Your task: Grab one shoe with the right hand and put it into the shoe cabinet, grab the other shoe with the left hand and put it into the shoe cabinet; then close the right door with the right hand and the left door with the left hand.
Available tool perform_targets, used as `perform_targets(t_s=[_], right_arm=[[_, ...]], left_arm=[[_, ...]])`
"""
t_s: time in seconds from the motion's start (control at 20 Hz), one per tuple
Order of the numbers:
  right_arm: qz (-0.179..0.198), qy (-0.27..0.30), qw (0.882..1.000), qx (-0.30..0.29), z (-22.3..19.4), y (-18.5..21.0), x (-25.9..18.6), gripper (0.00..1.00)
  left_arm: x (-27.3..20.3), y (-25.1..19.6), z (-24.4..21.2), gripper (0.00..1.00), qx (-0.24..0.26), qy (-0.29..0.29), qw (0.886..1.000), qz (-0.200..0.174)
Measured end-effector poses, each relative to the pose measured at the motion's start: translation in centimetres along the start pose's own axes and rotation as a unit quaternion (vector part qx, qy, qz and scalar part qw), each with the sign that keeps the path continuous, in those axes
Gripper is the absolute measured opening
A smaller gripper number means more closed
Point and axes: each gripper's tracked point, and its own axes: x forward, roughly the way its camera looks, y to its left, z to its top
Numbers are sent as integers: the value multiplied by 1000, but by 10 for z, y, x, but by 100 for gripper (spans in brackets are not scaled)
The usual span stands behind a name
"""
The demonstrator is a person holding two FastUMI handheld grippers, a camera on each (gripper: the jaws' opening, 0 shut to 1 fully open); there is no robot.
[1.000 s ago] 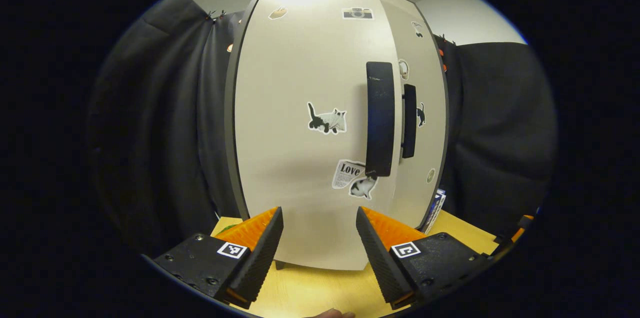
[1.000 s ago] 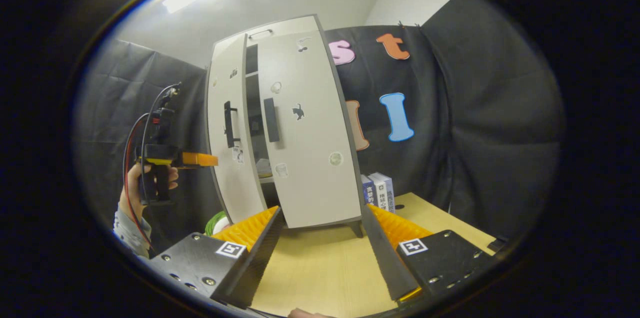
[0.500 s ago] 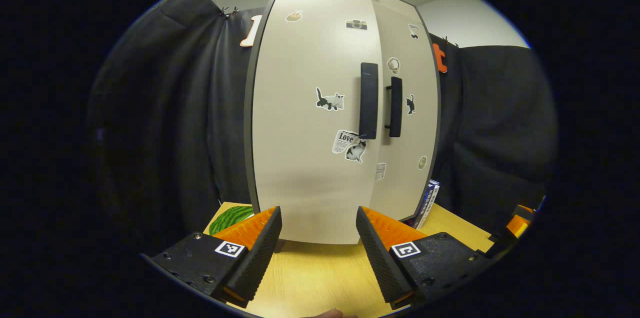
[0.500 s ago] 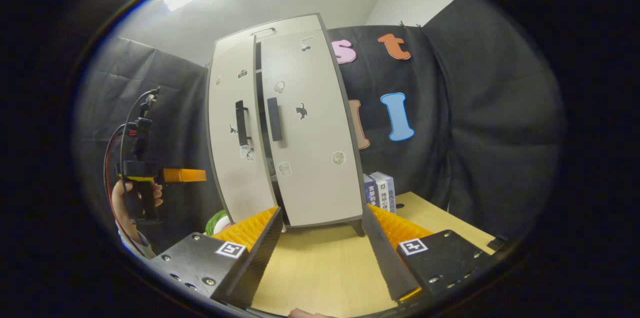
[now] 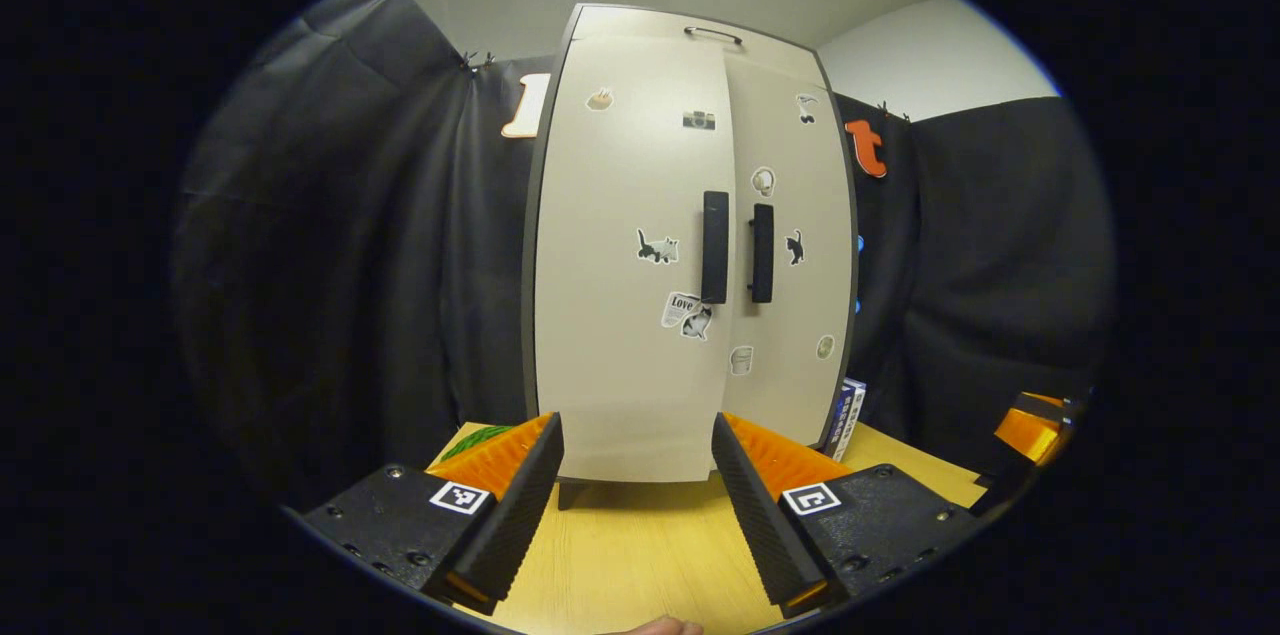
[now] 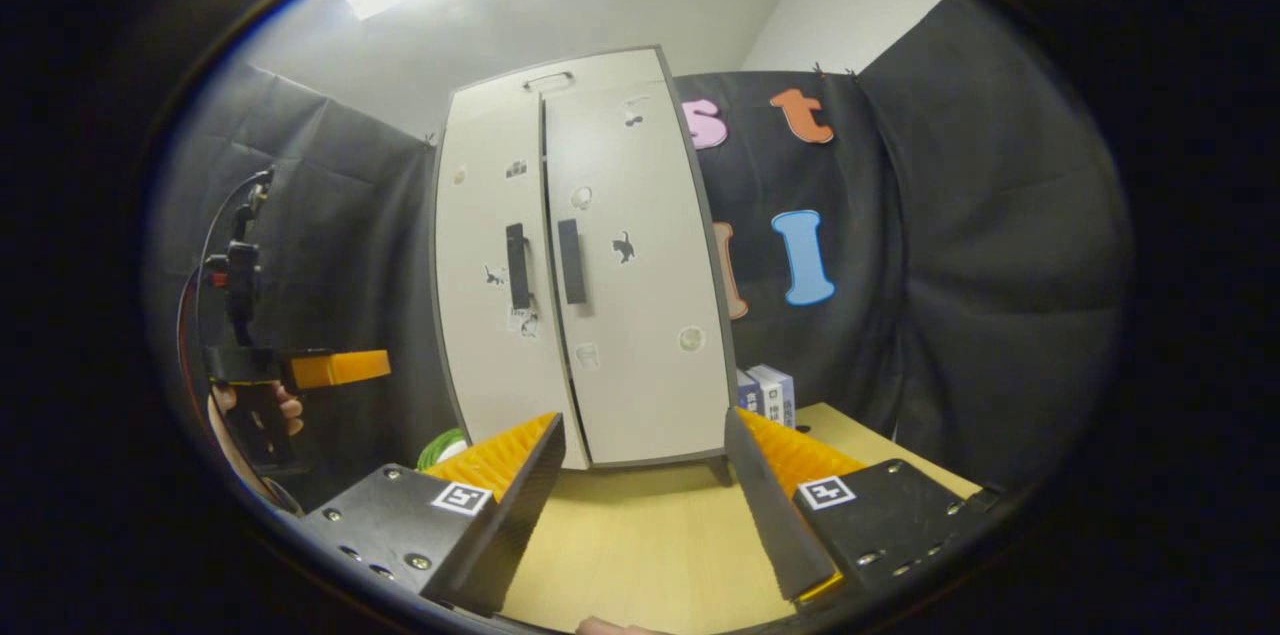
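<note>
The white shoe cabinet (image 5: 640,315) stands upright on the wooden table (image 5: 640,555), and both of its doors lie flush and closed. Two dark vertical handles (image 5: 714,247) sit side by side at the middle seam. The shoes are hidden behind the doors. My left gripper (image 5: 637,495) hangs open a short way in front of the left door, touching nothing. In the right gripper view the cabinet (image 6: 600,315) is farther off, my right gripper (image 6: 645,505) is open and empty, and the left gripper (image 6: 300,370) is held by a hand at the far left.
A few books (image 6: 765,390) stand against the cabinet's right side. A green striped object (image 5: 480,439) lies on the table left of the cabinet. Black cloth closes in the booth behind and on both sides.
The left door has swung fully closed against the cabinet. My left gripper has drawn back from it, so the cabinet looks smaller. The right gripper has barely moved.
</note>
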Motion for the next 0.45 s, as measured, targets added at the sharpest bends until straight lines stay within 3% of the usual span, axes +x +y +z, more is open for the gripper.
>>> perform_targets(t_s=[0.15,0.45], right_arm=[[0,-7,1000,-9,6,6,-3,95],[4,-19,1000,-24,25,28,5,95]], left_arm=[[-21,1,1,88,-15,-11,1000,6],[-36,6,8,91,-6,-25,1000,10]])
